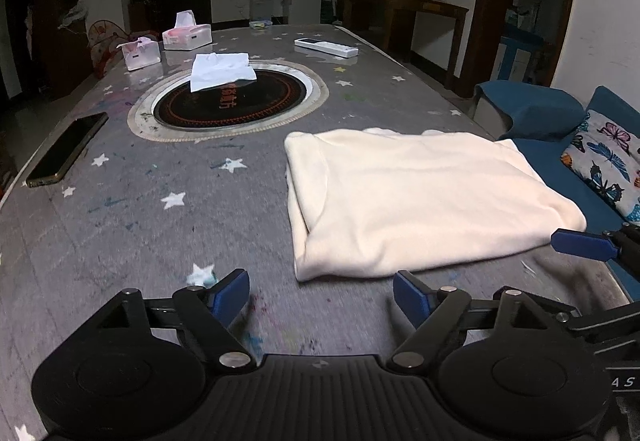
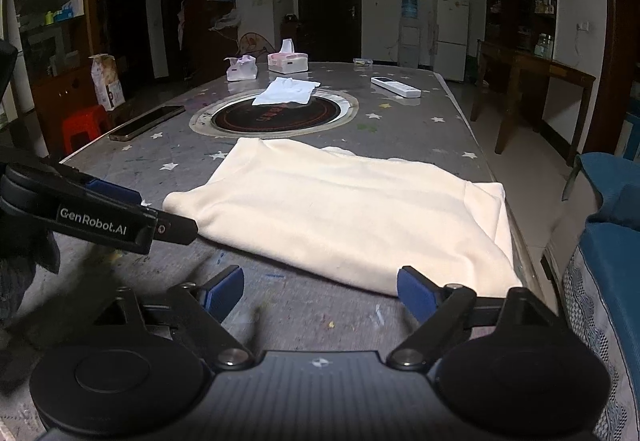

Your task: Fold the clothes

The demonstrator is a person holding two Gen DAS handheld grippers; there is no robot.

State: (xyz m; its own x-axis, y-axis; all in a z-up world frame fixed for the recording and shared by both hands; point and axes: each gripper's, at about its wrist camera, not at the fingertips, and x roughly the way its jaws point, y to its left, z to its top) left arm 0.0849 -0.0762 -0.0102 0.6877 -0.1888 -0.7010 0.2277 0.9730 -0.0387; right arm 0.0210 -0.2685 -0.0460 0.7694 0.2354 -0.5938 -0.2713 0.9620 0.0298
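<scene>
A cream garment [image 1: 416, 197] lies folded in a flat rectangle on the grey star-patterned table [image 1: 160, 225], near its right edge; it also shows in the right wrist view [image 2: 352, 217]. My left gripper [image 1: 320, 295] is open and empty, just short of the garment's near left corner. My right gripper [image 2: 320, 291] is open and empty, in front of the garment's near edge. A blue fingertip of the right gripper [image 1: 580, 244] shows at the garment's right corner in the left wrist view. The left gripper's body [image 2: 100, 217] shows beside the garment's left corner in the right wrist view.
A round black hotplate [image 1: 230, 101] is set in the table's middle with a white tissue [image 1: 222, 71] on it. A phone [image 1: 66, 149] lies at the left edge. Two tissue boxes [image 1: 186, 35] and a remote [image 1: 326, 47] sit at the far end. A blue sofa [image 1: 560, 145] stands right.
</scene>
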